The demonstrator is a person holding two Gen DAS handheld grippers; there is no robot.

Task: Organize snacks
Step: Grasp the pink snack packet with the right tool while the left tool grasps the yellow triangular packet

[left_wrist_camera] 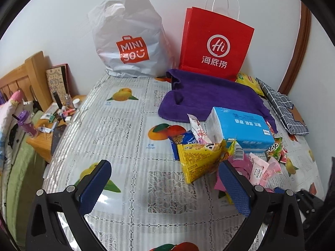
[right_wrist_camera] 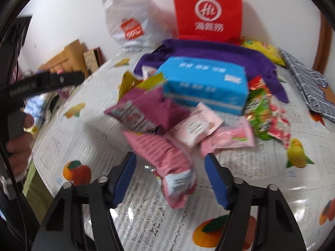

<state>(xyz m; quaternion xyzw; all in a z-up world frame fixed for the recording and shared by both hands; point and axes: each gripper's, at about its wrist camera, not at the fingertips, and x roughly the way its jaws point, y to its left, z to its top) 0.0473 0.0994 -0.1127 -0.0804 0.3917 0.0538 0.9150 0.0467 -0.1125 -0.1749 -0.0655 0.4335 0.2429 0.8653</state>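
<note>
— Jaws? My left gripper [left_wrist_camera: 165, 185] gapes wide, empty; my right gripper [right_wrist_camera: 170, 175] brackets a crinkled pink foil snack packet [right_wrist_camera: 167, 156], pads apart.

— Snacks? Heaped beside the blue tissue box [right_wrist_camera: 204, 83] on the fruit-print table [left_wrist_camera: 117, 129].

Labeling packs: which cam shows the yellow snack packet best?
Left wrist view: the yellow snack packet is sharp, its printed face turned to the camera, leaning in front of the blue tissue box. The right wrist view is motion-blurred and shows only a yellow edge behind the pink packets.
</note>
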